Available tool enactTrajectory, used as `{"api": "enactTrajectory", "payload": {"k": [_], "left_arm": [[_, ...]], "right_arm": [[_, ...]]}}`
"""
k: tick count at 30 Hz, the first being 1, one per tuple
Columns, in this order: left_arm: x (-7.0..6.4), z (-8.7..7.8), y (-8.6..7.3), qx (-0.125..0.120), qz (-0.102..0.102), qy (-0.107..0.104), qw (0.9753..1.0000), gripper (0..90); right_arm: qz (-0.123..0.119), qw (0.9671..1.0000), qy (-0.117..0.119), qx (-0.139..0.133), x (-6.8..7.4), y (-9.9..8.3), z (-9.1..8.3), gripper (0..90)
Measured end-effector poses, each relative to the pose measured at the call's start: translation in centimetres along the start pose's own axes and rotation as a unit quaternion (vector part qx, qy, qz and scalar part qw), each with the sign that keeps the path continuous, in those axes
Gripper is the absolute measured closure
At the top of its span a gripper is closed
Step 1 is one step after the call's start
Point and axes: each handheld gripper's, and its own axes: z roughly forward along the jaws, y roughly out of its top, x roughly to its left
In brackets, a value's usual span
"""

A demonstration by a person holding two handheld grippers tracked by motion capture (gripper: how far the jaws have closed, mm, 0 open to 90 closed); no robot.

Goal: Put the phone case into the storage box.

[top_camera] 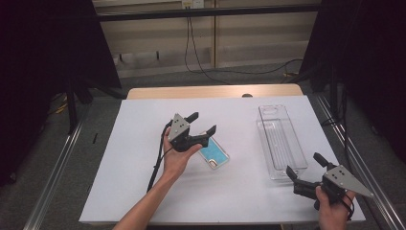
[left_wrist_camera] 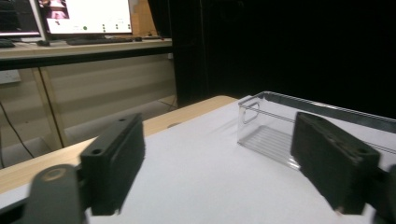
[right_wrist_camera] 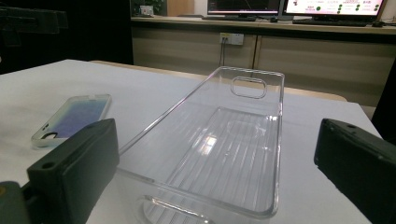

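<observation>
I'm looking at a lab or test room here: black curtains [top_camera: 43,52] hang either side of a white-topped table [top_camera: 143,191] set between metal floor rails [top_camera: 52,177]. Behind it I see a long bench with lit monitors [right_wrist_camera: 334,7], a wall socket [right_wrist_camera: 232,38] and trailing cables [top_camera: 201,62].

Left tongs [top_camera: 204,123] raised mid-table, right tongs [top_camera: 306,165] low near the edge — both gaping (nothing held).

Turquoise phone case [top_camera: 214,154] w/ clear rim, black camera hole. Clear ribbed plastic bin [top_camera: 281,142]. White table cover [top_camera: 139,143], light wood edge. Black jaws, grey plates on both grippers.
</observation>
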Motion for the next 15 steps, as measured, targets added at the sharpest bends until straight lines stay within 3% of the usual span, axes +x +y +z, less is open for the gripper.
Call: {"api": "enactTrajectory", "payload": {"k": [1,8,12,15], "left_arm": [[0.2,0.3,0.0,-0.001,-0.009,-0.013,0.9999,21.0],[0.3,1.1,0.0,0.009,-0.002,-0.022,0.9997,42.1],[0.4,1.4,-0.3,0.006,-0.014,-0.037,0.9992,57.0],[0.4,1.5,-0.5,0.02,-0.007,-0.043,0.9988,65.3]], "right_arm": [[0.0,1.0,0.0,0.001,0.0,0.0,0.0,0.0],[-0.002,1.0,-0.001,0.001,0.0,0.0,0.1,0.0],[-0.001,1.0,-0.001,0.001,0.0,0.0,0.0,0.0],[0.0,1.0,-0.003,0.0,-0.1,0.0,0.0,0.0]]}}
